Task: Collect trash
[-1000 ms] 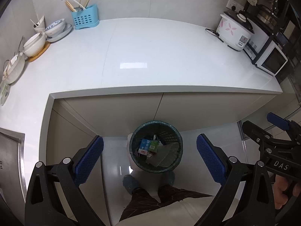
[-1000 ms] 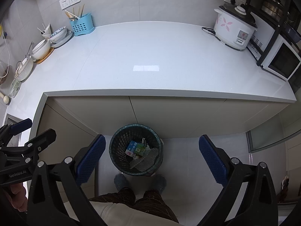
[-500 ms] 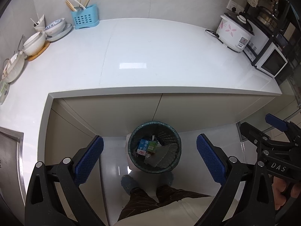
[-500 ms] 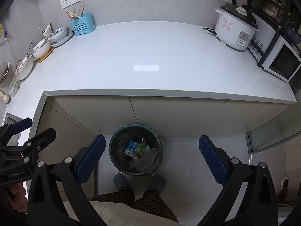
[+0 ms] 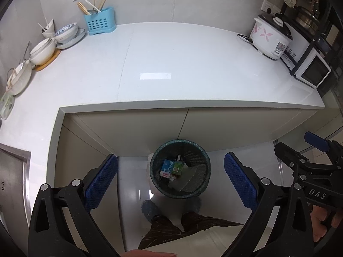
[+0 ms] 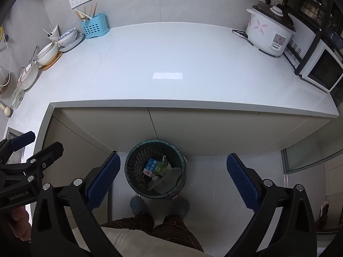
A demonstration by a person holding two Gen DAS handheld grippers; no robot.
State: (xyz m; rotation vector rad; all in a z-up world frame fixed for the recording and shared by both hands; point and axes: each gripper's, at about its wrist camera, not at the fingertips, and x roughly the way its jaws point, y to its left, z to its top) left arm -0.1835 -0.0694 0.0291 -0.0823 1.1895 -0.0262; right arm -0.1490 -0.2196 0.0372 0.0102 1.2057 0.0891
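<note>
blue-padded left gripper (image 5: 170, 178) and right gripper (image 6: 173, 176) hang side by side, spread wide and empty, above the trash bin (image 5: 179, 169).

Rice cooker (image 5: 270, 38) and microwave (image 5: 312, 71) right; blue utensil holder (image 5: 99, 23), bowls (image 5: 53, 41) left

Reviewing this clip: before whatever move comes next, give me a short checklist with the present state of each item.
1. Left gripper jaws open, nothing held: ok.
2. Right gripper jaws open, nothing held: ok.
3. Trash bin upright on the floor below the counter edge: ok.
4. Trash inside the bin, a blue carton among it: ok.
5. Loose trash left on the countertop: none visible, ok.
6. Trash on the floor behind the person's legs: cannot tell.
</note>
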